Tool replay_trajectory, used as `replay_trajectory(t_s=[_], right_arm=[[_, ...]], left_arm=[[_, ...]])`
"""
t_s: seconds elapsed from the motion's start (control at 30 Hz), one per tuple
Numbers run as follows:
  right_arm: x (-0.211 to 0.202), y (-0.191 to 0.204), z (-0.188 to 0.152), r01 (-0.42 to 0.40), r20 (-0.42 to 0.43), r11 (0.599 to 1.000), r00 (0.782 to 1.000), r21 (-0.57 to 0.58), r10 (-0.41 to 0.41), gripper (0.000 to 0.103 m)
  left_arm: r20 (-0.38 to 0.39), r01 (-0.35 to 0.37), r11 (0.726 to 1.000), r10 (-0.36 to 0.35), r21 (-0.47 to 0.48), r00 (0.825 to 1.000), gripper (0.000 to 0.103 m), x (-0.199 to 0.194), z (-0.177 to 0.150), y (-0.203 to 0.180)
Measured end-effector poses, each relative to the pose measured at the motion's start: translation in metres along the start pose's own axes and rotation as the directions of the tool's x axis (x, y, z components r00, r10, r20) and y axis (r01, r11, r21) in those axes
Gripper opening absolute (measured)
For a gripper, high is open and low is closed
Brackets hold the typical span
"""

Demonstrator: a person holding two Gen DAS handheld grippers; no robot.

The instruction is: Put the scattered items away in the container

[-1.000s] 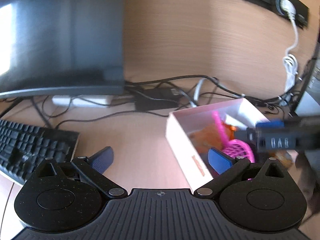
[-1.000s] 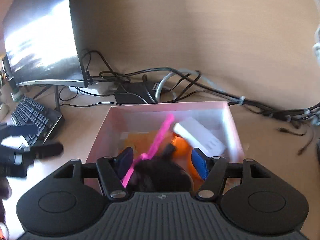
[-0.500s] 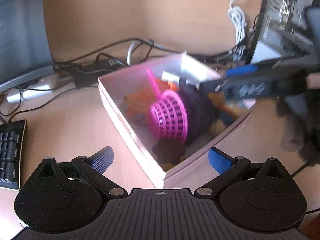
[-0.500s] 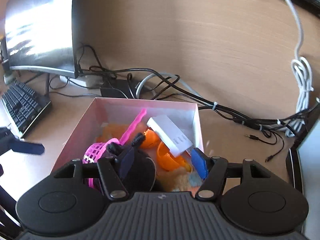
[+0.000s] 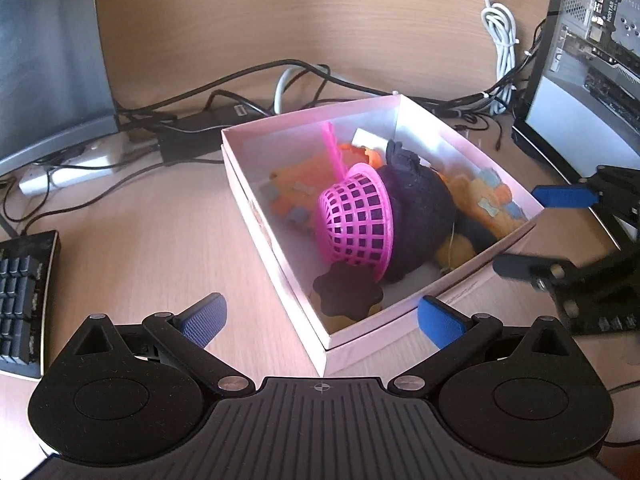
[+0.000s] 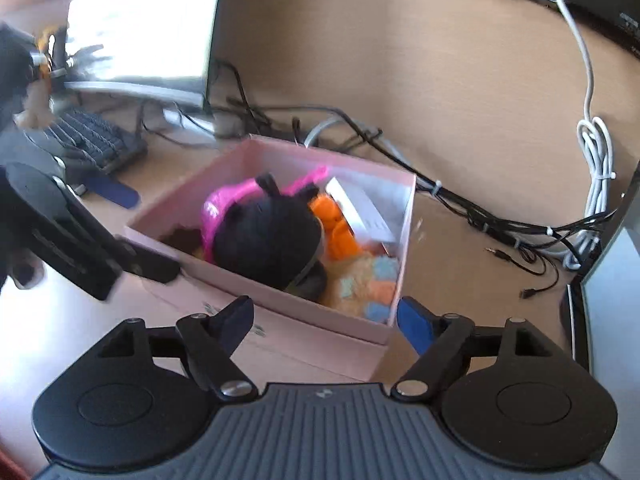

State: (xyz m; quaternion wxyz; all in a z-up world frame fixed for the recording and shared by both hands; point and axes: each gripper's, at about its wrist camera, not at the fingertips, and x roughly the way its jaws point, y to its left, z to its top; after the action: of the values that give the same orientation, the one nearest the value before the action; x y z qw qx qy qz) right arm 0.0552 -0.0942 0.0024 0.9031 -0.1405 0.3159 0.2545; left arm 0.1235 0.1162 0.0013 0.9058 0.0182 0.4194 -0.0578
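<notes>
- Pink box (image 5: 460,280) on bench (image 5: 160,220), open top; holds pink mesh basket (image 5: 356,220) tipped against black plush (image 5: 416,208), orange pieces, white block (image 6: 360,208).
- Cables (image 5: 248,80), keyboard (image 5: 24,296), monitor (image 6: 144,28) behind.
- Left gripper (image 5: 320,320) wide open, empty, straddles the box's near corner.
- Right gripper (image 6: 324,320) wide open, empty, just before the box.

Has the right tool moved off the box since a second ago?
Yes. The right tool, open and empty, has backed out to the near side of the box.
</notes>
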Motion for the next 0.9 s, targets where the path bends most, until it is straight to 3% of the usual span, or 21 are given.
replay_trajectory(t_s=[0.1, 0.33, 0.5, 0.6, 0.7, 0.9], right_arm=[[0.007, -0.007, 0.002, -0.002, -0.016, 0.998, 1.000, 0.058, 0.003, 0.084], [0.010, 0.001, -0.001, -0.005, -0.003, 0.999, 1.000, 0.051, 0.005, 0.084], [0.000, -0.001, -0.006, 0.022, 0.027, 0.997, 0.999, 0.071, -0.024, 0.087], [-0.014, -0.002, -0.013, 0.062, 0.055, 0.995, 0.996, 0.079, -0.066, 0.101], [-0.029, -0.001, -0.028, 0.097, 0.081, 0.992, 0.991, 0.081, -0.104, 0.103], [-0.045, -0.007, -0.064, 0.083, 0.027, 0.988, 0.996, 0.129, -0.087, 0.103]], left_arm=[[0.008, -0.010, 1.000, 0.010, -0.001, 1.000, 0.103, 0.002, 0.001, 0.002], [0.019, -0.010, 1.000, 0.010, -0.002, 1.000, 0.103, 0.000, -0.002, -0.002], [0.076, -0.020, 1.000, 0.022, -0.023, 0.997, 0.103, -0.016, -0.013, -0.010], [0.131, -0.014, 0.999, 0.020, -0.050, 0.991, 0.103, -0.028, -0.027, -0.018], [0.167, -0.040, 0.997, 0.050, -0.064, 0.985, 0.103, -0.037, -0.043, -0.027], [0.194, -0.136, 0.987, 0.151, -0.087, 0.969, 0.103, -0.052, -0.072, -0.047]])
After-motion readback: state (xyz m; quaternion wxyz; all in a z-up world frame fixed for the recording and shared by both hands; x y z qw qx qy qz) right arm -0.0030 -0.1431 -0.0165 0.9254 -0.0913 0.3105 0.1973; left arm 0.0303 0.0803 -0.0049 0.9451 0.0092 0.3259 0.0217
